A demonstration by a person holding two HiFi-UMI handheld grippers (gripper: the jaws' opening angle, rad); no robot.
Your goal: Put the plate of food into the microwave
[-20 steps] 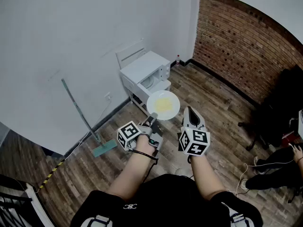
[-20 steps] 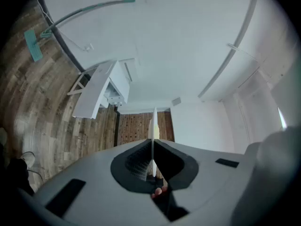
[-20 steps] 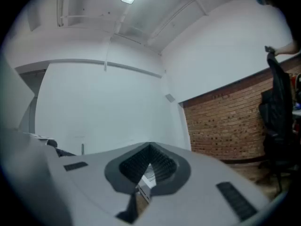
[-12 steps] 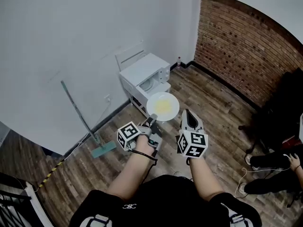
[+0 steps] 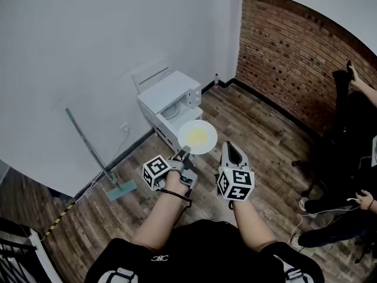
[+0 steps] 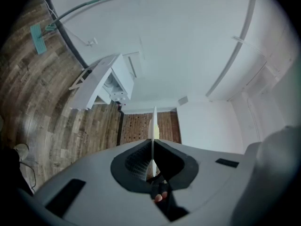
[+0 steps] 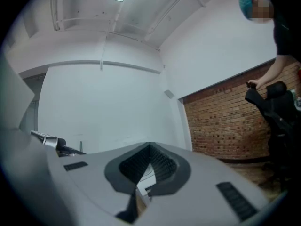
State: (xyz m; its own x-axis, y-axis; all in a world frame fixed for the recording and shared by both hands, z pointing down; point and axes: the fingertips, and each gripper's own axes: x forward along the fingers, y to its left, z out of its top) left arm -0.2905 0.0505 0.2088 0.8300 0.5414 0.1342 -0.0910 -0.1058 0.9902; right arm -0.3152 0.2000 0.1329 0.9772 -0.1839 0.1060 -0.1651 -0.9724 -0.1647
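The left gripper [image 5: 185, 153] is pinching the plate [image 5: 197, 137] of yellow food by its near rim, holding it level in the air; the right gripper [image 5: 230, 148] is riding alongside, jaws pressed together, empty. Keeping the plate flat while advancing toward the open microwave [image 5: 168, 93] matters. Since earlier, the microwave is sitting further left in the head view
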